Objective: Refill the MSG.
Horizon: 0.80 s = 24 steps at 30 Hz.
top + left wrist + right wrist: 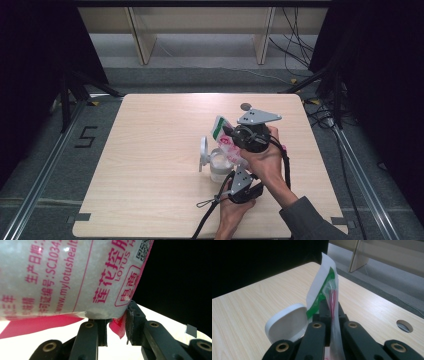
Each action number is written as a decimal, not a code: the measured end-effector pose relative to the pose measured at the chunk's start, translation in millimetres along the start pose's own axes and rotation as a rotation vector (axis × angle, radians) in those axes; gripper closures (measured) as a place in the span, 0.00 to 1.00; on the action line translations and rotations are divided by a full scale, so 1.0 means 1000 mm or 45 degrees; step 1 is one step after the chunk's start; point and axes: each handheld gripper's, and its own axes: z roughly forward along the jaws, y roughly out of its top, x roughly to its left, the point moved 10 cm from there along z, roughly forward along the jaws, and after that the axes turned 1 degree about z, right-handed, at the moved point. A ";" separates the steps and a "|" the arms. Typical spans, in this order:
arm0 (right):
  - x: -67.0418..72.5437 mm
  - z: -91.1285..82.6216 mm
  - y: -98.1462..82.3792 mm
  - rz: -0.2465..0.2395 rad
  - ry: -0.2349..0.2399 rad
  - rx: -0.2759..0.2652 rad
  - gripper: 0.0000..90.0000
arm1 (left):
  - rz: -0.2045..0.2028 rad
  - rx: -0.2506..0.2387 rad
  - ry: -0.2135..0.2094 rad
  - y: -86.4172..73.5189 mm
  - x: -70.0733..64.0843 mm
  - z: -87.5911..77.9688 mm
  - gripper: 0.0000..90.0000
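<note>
A bag (220, 129) of white grains, pink print on its body and a green-and-white top, hangs tilted over a white jar (219, 169) near the table's middle. The jar's flip lid (204, 152) stands open on its left. My right gripper (234, 136) is shut on the bag's upper part; in the right gripper view the jaws (331, 312) pinch its edge, with the lid (287, 323) beside them. My left gripper (239, 172) comes up from below. Its jaws (117, 330) clamp the pink bottom corner of the bag (62, 277).
The light wooden table (150, 150) has a round cable hole (246, 106) near its far edge, right of centre. A black cable with a loop (205, 202) trails off the front edge. Wooden frame legs and floor cables lie beyond the table.
</note>
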 end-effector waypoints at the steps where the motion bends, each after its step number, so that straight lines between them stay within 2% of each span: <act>1: 0.000 0.000 0.001 -0.009 -0.001 -0.005 1.00 | 0.000 0.000 0.000 0.000 0.000 0.000 0.82; 2: 0.002 0.001 0.001 -0.003 -0.002 -0.009 1.00 | -0.002 0.002 -0.003 0.000 0.000 0.000 0.82; 3: 0.002 0.001 0.000 -0.021 -0.002 0.004 1.00 | -0.009 -0.022 -0.020 0.000 -0.001 0.002 0.82; 5: 0.003 0.004 0.000 -0.032 -0.009 -0.003 1.00 | -0.009 -0.023 -0.015 0.001 -0.001 0.002 0.82; 8: 0.001 0.003 0.000 -0.047 0.004 -0.001 1.00 | -0.004 0.003 -0.001 -0.001 0.000 0.000 0.82; 10: 0.003 0.004 -0.001 -0.045 0.000 0.007 1.00 | -0.007 -0.008 -0.017 -0.001 0.000 0.001 0.82; 11: 0.005 0.005 -0.002 -0.016 0.000 0.013 1.00 | -0.007 -0.009 -0.017 -0.001 0.000 0.001 0.82; 12: 0.003 0.006 -0.001 -0.060 -0.012 0.003 1.00 | -0.010 -0.016 -0.013 0.000 -0.001 0.001 0.82; 14: 0.003 0.006 0.000 -0.054 -0.012 -0.002 1.00 | -0.010 -0.026 -0.016 0.001 0.000 0.001 0.82; 15: 0.005 0.006 0.000 -0.023 -0.003 -0.005 1.00 | -0.005 -0.015 -0.017 0.000 0.000 0.001 0.82; 16: 0.004 0.006 0.000 -0.038 0.012 -0.004 1.00 | -0.006 -0.014 -0.017 0.000 0.001 0.000 0.82; 18: 0.004 0.006 0.001 -0.055 0.005 -0.014 1.00 | -0.009 -0.013 -0.013 0.000 0.001 0.000 0.82; 20: 0.005 0.006 0.000 -0.020 -0.009 -0.001 1.00 | -0.010 -0.013 -0.020 0.000 0.000 0.000 0.82; 22: 0.004 0.006 0.000 -0.039 0.003 0.001 1.00 | -0.012 -0.014 -0.019 0.000 0.000 0.001 0.82; 24: 0.003 0.007 0.000 -0.050 -0.009 -0.009 1.00 | -0.013 -0.009 -0.020 -0.001 0.000 0.001 0.82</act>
